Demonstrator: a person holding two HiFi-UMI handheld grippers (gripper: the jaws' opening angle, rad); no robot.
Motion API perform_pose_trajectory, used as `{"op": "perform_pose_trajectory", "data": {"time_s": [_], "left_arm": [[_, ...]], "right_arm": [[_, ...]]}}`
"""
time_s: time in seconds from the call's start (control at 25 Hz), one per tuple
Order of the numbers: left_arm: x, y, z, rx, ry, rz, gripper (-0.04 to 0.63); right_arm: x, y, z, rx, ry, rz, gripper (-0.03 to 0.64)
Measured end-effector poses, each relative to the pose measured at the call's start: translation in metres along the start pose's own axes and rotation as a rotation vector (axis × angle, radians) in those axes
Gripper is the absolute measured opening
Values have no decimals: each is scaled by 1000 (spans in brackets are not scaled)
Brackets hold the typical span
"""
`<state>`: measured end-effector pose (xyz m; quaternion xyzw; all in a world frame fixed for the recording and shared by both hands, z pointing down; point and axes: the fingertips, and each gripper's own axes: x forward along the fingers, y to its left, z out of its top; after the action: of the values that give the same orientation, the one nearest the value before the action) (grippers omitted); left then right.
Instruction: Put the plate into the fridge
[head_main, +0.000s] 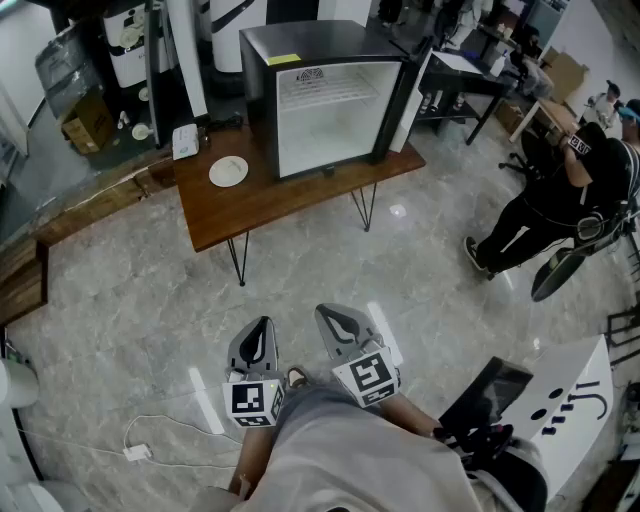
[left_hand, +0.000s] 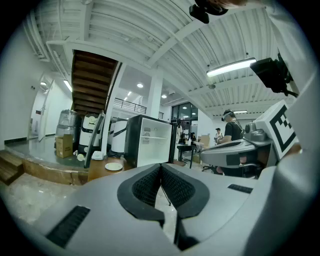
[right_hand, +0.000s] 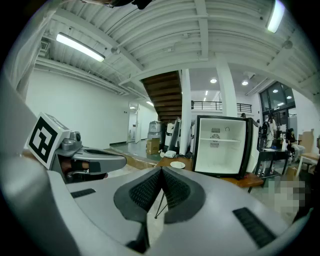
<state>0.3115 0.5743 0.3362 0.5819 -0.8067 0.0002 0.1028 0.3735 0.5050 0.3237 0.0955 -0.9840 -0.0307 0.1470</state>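
A small white plate (head_main: 228, 171) lies on the left part of a wooden table (head_main: 300, 195), left of a black mini fridge (head_main: 325, 95) whose door stands open on a white, bare inside. The plate (left_hand: 113, 166) and fridge (left_hand: 147, 140) appear far off in the left gripper view, and the plate (right_hand: 177, 164) and fridge (right_hand: 221, 145) in the right gripper view too. My left gripper (head_main: 262, 330) and right gripper (head_main: 337, 318) hang side by side low over the floor, well short of the table. Both are shut with nothing between the jaws.
A white box (head_main: 185, 141) lies at the table's back left corner. A person in black (head_main: 565, 195) stands at the right by desks and a chair. A cable with a white adapter (head_main: 137, 452) trails on the marble floor at my left. Cardboard boxes (head_main: 85, 120) sit far left.
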Motion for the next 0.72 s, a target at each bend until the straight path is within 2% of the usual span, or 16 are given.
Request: {"op": "perform_pose_trajectory", "data": {"time_s": [0.32, 0.48, 0.72], "left_arm": [[6, -7, 1, -1, 14, -46, 20], [4, 24, -4, 1, 16, -48, 20], [0, 45, -13, -29, 29, -65, 20]], "right_arm": [[3, 3, 4, 25, 1, 12, 17], [33, 28, 5, 17, 9, 43, 17], [52, 75, 9, -21, 1, 197, 18]]}}
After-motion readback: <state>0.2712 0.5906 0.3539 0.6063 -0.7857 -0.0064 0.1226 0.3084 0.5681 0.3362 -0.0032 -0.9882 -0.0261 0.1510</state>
